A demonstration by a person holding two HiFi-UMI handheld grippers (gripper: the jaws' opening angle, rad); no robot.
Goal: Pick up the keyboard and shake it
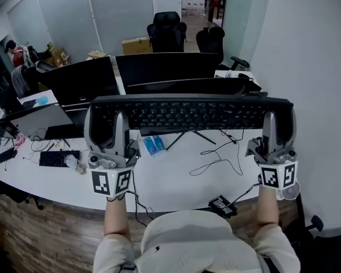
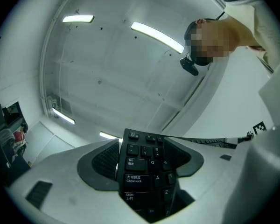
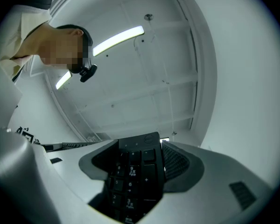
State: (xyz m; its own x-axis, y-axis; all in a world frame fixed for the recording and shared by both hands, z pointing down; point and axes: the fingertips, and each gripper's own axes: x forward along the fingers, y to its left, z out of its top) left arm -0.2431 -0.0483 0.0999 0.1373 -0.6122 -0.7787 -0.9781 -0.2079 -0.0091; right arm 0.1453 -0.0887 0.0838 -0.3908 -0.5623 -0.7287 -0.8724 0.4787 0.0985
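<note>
- Head view: the long black computer keyboard (image 1: 190, 110) is off the curved white desk (image 1: 176, 178) and hangs roughly level in the air, just in front of the dark flat monitors (image 1: 165, 67). The left gripper (image 1: 106, 131) clamps its left end and the right gripper (image 1: 277, 131) its right end. The lift looks done, so the shake is the step in hand. It would go best as short strokes with both ends moving together, since uneven strokes would twist the board between the two grips. The strokes should also run up and down or toward the person, away from the screens. A thin black cable (image 1: 216, 162) lies on the desk below; whether it belongs to this keyboard cannot be told, so slack is worth watching.
- Left gripper view: the jaws pinch the keyboard (image 2: 144, 171) at its Tab and Caps Lock end. The board stands edge-on between the dark textured pads (image 2: 103, 160) of the left gripper (image 2: 142, 167). It sits deep in the jaws, which should hold through a brisk shake if the squeeze is firm.
- Right gripper view: the right gripper (image 3: 137, 169) is likewise closed on the keyboard (image 3: 130, 174), here at its number-pad end. A ribbed pad (image 3: 177, 164) lies against its edge. The hold looks as deep as on the other side, so neither end should slip first.
</note>
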